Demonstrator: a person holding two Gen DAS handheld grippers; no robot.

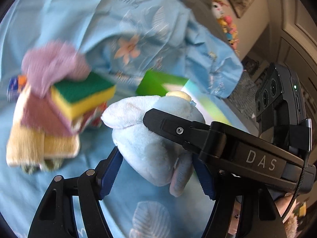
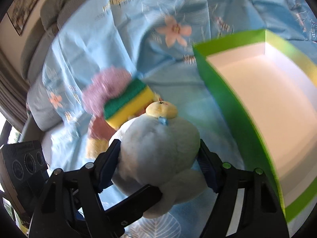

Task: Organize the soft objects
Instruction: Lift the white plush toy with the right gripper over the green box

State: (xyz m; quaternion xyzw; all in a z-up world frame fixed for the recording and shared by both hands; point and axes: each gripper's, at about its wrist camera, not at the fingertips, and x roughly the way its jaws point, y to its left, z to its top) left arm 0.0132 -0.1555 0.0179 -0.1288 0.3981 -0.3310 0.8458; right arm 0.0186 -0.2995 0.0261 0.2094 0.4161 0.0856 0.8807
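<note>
A light blue bedsheet [image 2: 138,39] printed with pink flowers and white leaves is spread over the whole surface and is wrinkled in many places. On it, at the right of the right wrist view, a green cardboard box [image 2: 227,103] with a white inside is seen, open at the top.

Just beside the box, a pale blue plush toy [image 2: 158,148] with a small cream-yellow head is held between both tools. In the right wrist view the right gripper [image 2: 158,160] is closed around the body of the toy, and its 2 blue pads are pressed against the plush on both sides. In the left wrist view the left gripper [image 1: 156,170] is placed around the lower part of the same toy [image 1: 150,144]; the pads are seen touching the plush on each side.

Behind the toy, a blurred pile of folded cloths [image 1: 39,130] in mauve and beige is lying on the sheet. A yellow sponge with a green scouring side [image 1: 83,97] is resting on top of the pile, beside a crumpled lilac cloth [image 1: 53,65].
</note>
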